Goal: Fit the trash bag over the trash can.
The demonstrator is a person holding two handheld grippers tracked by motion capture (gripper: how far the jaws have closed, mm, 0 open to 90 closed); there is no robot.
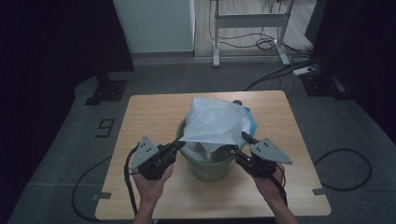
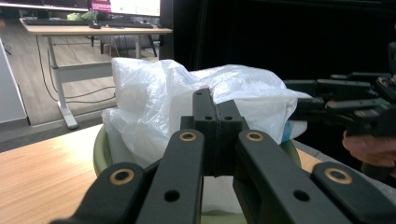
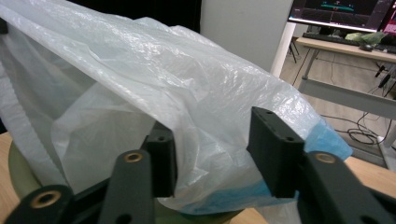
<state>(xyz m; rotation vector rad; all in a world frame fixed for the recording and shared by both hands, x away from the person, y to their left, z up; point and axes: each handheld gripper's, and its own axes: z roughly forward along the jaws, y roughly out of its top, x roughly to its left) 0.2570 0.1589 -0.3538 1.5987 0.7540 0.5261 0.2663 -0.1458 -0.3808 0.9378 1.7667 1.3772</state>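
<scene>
Right gripper [image 3: 212,154] astride bag [image 3: 187,93] edge (jaws apart); bin [image 1: 205,163] beneath

left claw [image 1: 179,143]: black, grey triangular plate, brass rivets | right claw [image 1: 237,142]: black, trailing cable

white bag [image 1: 214,122], green bin [image 1: 208,168], wooden table [image 1: 154,112]

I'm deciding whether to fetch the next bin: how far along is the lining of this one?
Done: the translucent white plastic bag sits inside the round green bin. In hand: the left claw is shut on the bag's edge, and the right claw stands open around the film. Left: the bag bunches above the bin, not yet folded over its rim.
</scene>
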